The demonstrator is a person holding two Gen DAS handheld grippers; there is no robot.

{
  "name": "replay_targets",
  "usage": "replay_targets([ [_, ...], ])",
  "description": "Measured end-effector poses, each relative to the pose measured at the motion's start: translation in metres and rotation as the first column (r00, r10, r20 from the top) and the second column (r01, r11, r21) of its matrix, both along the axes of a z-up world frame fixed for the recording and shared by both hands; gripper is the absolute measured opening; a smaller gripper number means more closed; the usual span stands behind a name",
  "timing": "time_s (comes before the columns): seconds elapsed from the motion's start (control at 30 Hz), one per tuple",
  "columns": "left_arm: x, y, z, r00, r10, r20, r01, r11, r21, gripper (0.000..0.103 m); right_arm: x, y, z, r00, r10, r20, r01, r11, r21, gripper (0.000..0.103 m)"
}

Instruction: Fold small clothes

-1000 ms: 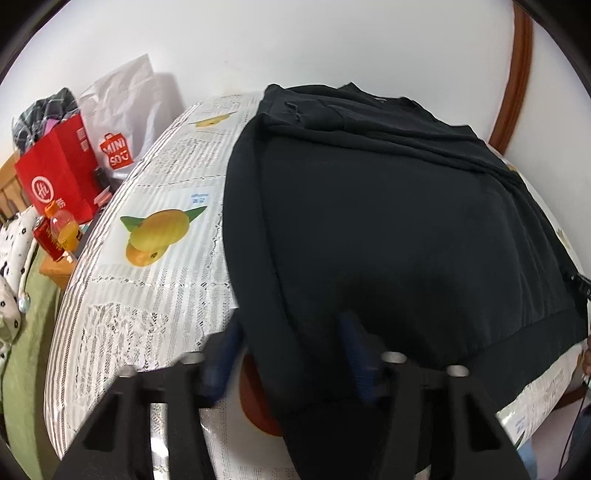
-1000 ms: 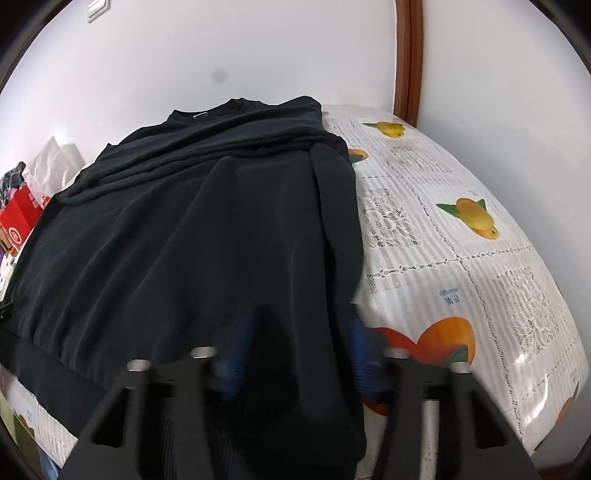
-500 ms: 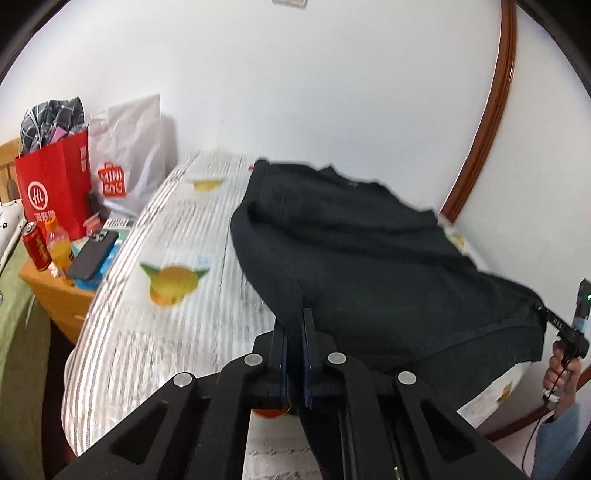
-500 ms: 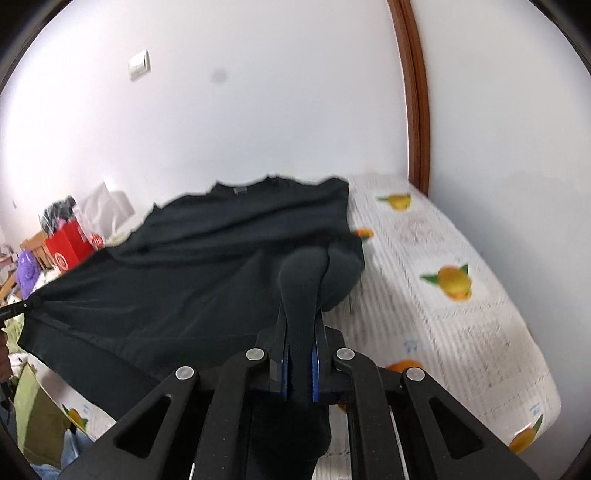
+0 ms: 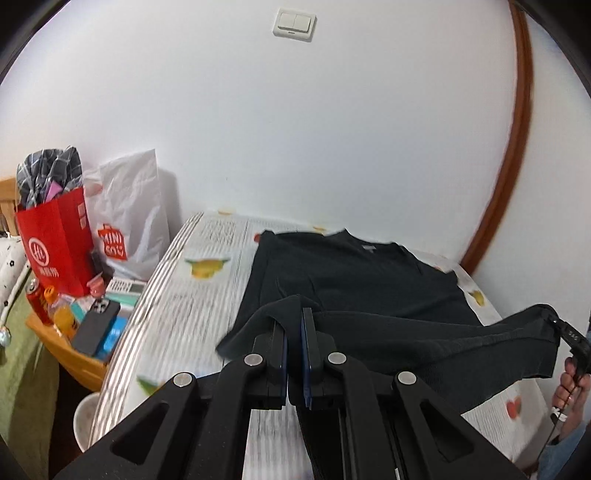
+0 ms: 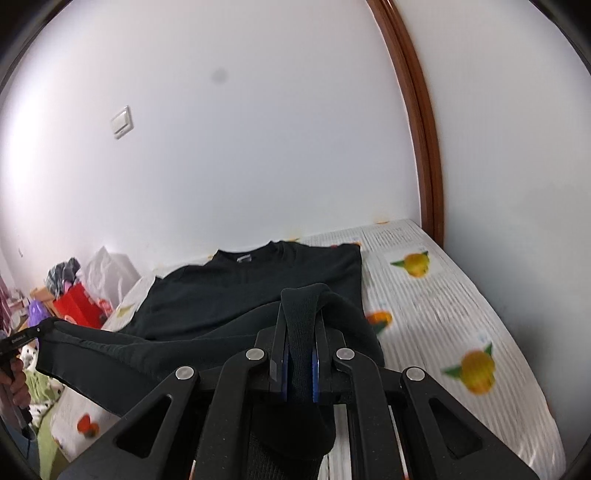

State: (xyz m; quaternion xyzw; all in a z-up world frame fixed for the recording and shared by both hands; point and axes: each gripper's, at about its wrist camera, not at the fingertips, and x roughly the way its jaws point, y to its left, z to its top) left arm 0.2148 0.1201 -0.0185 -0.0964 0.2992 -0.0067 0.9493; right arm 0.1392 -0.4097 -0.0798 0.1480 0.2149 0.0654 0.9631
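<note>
Left wrist view, left to right. Red paper bag [image 5: 55,243] stuffed with plaid cloth stands on a low wooden side table [image 5: 70,350]; white shopping bag [image 5: 127,218] just behind it against the wall. In front of the bags: a red can [image 5: 35,301], an orange bottle [image 5: 63,317] and a dark phone [image 5: 96,325], all close together.

Bed [image 5: 177,317] with a white cover printed with fruit runs along the wall. Black T-shirt [image 5: 354,284] lies on it, collar toward the wall, upper half flat. Lower hem is lifted off the bed and stretched between the two tools.

Left hand-held gripper [image 5: 293,325]: jaws drawn nearly together, pinching a bunched corner of the hem; cloth drapes over the left finger. At far right of this view the other hem corner is held up by the second tool, with a hand [image 5: 574,384] below it. Light switch [image 5: 294,23] on the wall above.

Right wrist view. Right hand-held gripper [image 6: 298,332]: jaws closed on a thick fold of the T-shirt [image 6: 258,288], which humps over the fingertips and hangs down between the fingers. Hem runs left, taut, to the other tool at the frame edge. Bed [image 6: 443,302] cover bare to the right of the shirt; brown door frame [image 6: 421,122] at the corner.
</note>
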Motion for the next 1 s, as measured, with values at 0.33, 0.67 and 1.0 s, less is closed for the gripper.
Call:
replay_targets([
  [0.33,0.095,-0.01,-0.021,0.996,0.054,-0.066,-0.049,0.996,0.073,0.007,0.112,0.0,-0.015,0.997,-0.017,-0.074,0.015,0.999,-0.029,0.008],
  [0.67,0.157,-0.005,-0.08,0.973,0.076,-0.219,-0.054,0.993,0.106,0.009,0.195,0.01,-0.071,0.977,-0.02,-0.214,0.005,0.997,-0.073,0.008],
  [1.0,0.155,-0.007,-0.083,0.966,0.056,-0.253,-0.023,0.991,0.134,0.033,0.192,0.007,-0.078,0.956,-0.028,-0.291,0.004,0.997,-0.082,0.028],
])
